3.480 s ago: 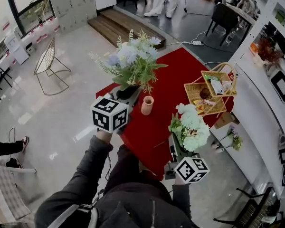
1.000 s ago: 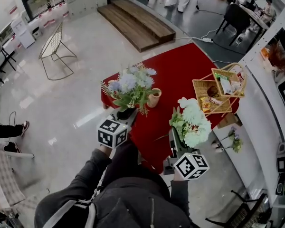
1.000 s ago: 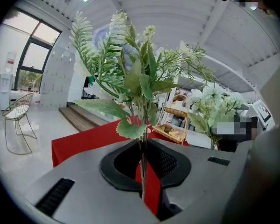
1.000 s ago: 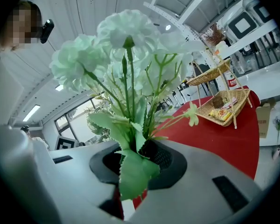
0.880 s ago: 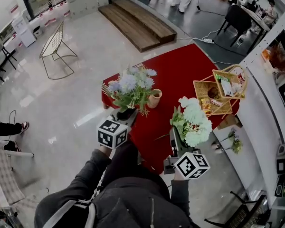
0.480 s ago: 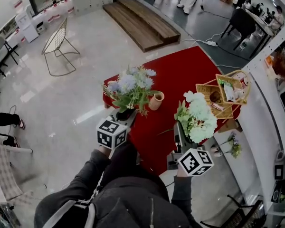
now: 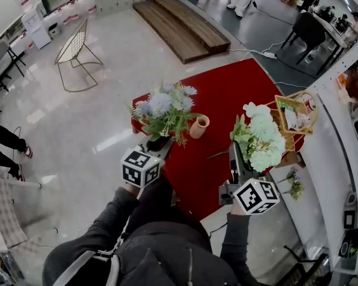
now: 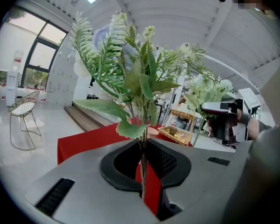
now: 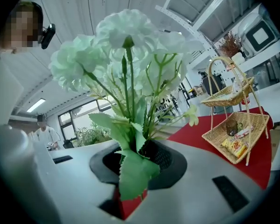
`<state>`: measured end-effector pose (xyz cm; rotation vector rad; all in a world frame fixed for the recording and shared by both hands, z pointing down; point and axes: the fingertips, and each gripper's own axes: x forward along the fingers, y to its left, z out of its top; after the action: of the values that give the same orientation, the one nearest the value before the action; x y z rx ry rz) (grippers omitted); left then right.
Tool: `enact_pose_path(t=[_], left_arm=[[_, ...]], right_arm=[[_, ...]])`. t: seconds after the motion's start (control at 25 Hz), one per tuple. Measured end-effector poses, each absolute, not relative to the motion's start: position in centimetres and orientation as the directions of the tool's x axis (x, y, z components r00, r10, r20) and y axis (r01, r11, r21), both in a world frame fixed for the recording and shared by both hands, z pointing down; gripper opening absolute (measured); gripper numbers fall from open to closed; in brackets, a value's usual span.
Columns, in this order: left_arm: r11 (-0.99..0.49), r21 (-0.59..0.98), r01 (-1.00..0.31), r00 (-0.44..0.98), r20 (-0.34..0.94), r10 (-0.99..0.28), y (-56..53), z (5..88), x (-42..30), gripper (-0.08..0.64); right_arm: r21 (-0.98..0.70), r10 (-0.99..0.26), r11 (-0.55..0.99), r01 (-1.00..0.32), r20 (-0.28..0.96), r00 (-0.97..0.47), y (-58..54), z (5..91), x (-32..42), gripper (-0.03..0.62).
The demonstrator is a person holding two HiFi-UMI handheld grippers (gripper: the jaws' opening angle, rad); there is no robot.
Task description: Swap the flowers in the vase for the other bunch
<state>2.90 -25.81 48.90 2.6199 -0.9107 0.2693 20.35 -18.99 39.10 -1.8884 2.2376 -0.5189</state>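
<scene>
2 bunches held over the red table (image 7: 227,94)
We see left gripper (image 7: 158,142) clamped on blue bunch (image 7: 165,109) stems, just left of vase (image 7: 198,126); right gripper (image 7: 234,155) clamped on white bunch (image 7: 261,137) stems, near right.

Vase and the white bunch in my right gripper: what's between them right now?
Only bare red tablecloth lies between the vase and the white bunch, as the head view shows; the blue bunch is on the vase's other side.
</scene>
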Motion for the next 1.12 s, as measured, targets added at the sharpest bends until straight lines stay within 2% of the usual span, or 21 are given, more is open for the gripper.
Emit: enact_pose_path(t=[0.76, 1.12], left_arm=[[-0.736, 0.264, -0.623, 0.779, 0.287, -0.557, -26.3, 48.8, 3.0, 0.043], [-0.749, 0.257, -0.611, 0.789, 0.276, -0.549, -27.1, 48.2, 3.9, 0.043]], right_arm=[[-0.326, -0.987, 0.156, -0.932, -0.012, -0.161, -23.6, 34.1, 21.5, 0.071], [-0.308, -0.981, 0.187, -0.933, -0.012, -0.193, -25.9, 33.8, 20.4, 0.071]])
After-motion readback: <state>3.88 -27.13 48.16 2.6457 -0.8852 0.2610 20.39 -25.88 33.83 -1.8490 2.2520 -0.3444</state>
